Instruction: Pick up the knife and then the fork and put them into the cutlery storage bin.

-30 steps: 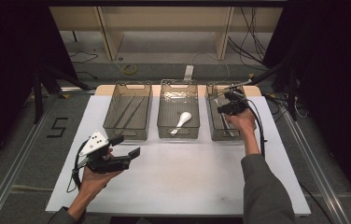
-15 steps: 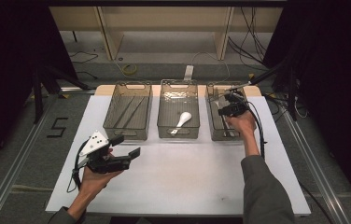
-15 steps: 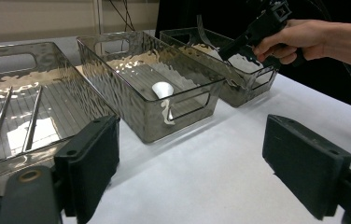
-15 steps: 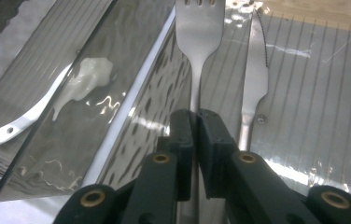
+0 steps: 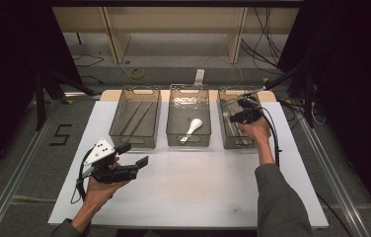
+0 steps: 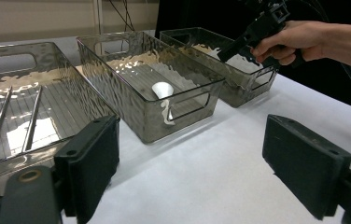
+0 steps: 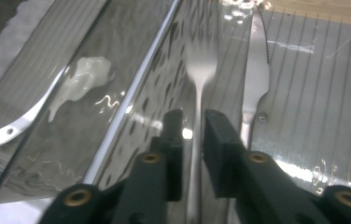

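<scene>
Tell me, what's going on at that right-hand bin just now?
Right gripper in right bin, jaws just opening, fork handle in the gap. Left gripper open, idle over table. Knife beside fork, nothing blocking.

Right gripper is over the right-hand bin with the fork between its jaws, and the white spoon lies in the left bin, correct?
Not quite: the white spoon lies in the middle bin, as the high view shows. The right gripper does have the fork between its jaws, over the right-hand bin.

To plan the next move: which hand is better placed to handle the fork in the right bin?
Right. The right gripper is over that bin, the fork handle between jaws that have just been opening. The left gripper is open, far off.
</scene>
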The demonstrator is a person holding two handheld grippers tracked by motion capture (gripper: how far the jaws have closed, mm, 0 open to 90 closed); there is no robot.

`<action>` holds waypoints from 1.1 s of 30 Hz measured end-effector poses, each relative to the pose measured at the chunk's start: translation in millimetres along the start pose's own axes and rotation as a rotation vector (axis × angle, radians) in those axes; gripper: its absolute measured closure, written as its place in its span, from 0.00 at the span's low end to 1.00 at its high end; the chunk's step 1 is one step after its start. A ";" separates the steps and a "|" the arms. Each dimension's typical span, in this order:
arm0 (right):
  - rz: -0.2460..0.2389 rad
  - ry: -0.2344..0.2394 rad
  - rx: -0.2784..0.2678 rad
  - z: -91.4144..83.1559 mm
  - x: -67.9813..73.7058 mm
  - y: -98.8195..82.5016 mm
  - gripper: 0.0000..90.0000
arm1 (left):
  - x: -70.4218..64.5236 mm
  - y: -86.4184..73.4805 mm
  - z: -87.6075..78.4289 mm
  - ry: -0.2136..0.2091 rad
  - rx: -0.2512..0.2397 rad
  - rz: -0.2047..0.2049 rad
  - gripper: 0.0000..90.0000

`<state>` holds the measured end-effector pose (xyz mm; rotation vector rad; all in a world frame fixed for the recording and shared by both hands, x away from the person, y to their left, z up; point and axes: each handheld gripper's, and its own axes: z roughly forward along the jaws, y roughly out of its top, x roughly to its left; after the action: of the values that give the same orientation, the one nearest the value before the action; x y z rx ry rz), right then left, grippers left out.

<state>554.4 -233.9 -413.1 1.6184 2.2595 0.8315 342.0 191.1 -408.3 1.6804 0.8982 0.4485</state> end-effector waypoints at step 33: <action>-0.167 0.146 -0.166 -55.9 33.2 -30.9 0.45 | -1.1 -0.8 1.7 -0.017 0.009 -0.006 0.20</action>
<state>490.2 -227.4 -381.2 1.3167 2.3132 1.0915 342.3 189.3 -409.4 1.6868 0.8942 0.4260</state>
